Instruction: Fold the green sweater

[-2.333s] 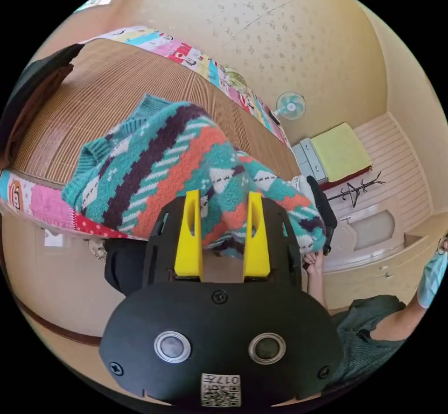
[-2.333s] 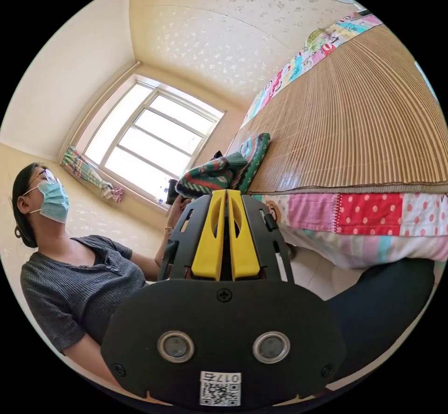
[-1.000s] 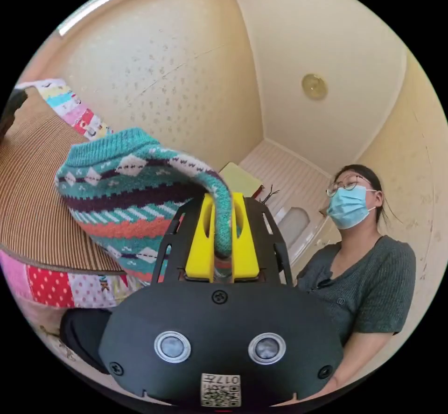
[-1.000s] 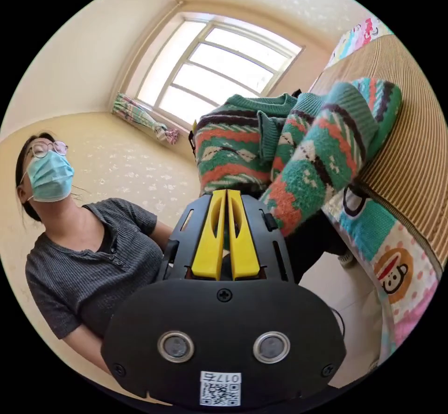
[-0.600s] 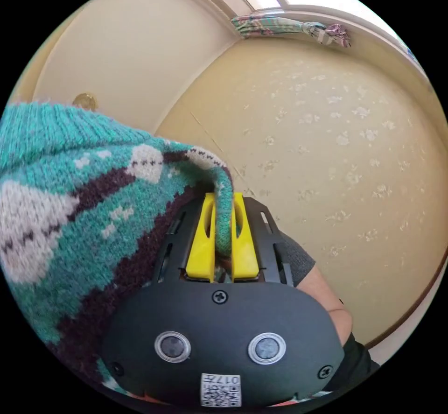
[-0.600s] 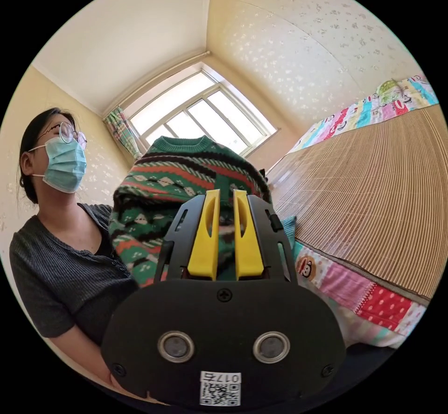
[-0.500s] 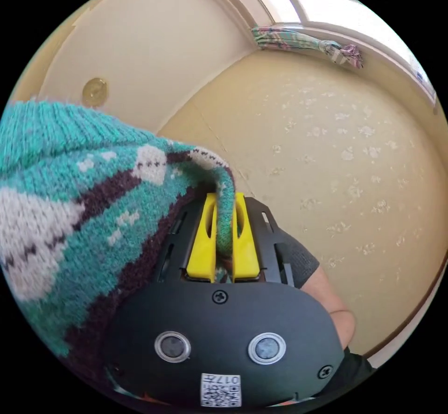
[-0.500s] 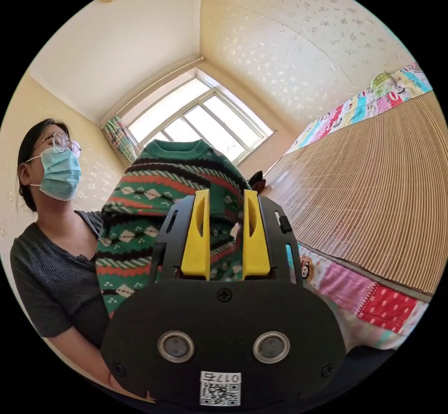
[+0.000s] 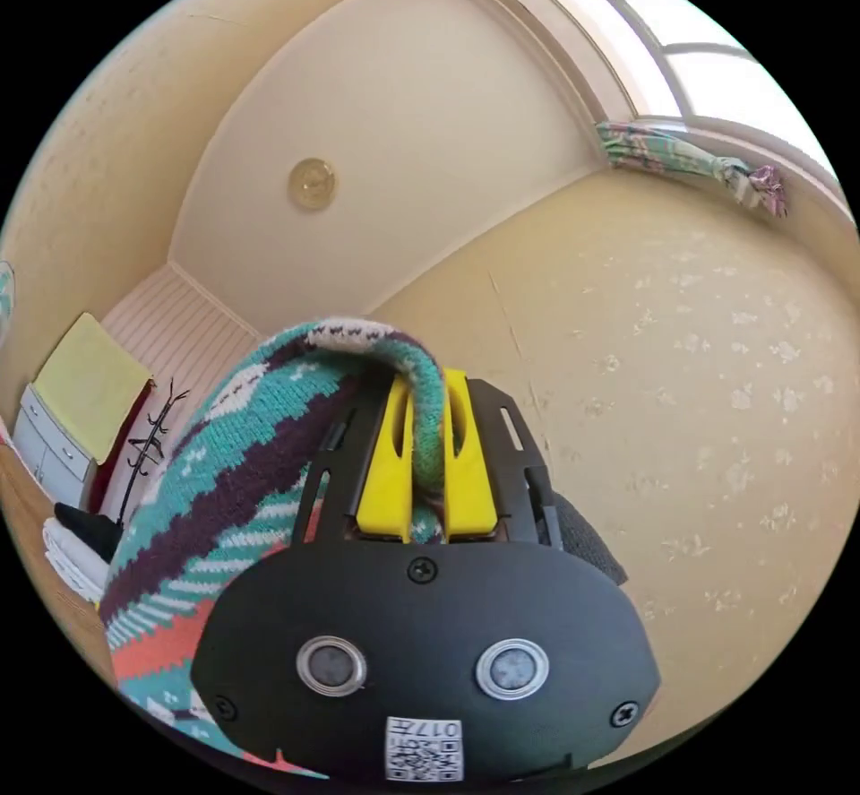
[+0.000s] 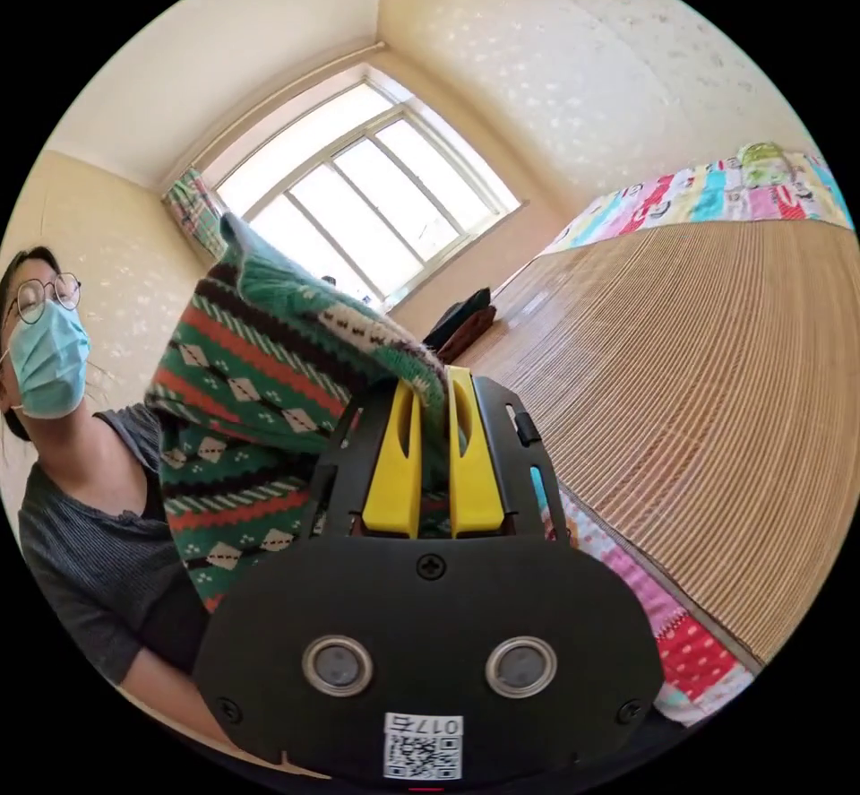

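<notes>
1. Since half a second ago right gripper went from fingers spread to clamped on knit; left view swung toward the ceiling
2. Left gripper: fingers nearly together, pinching a sweater edge that drapes off lower left
3. Sweater hangs mid-left in the right view, off the bed at right
4. Step looks like lift-and-spread: pull both grips apart evenly, keep the edge taut, then lay it flat on the mat
</notes>
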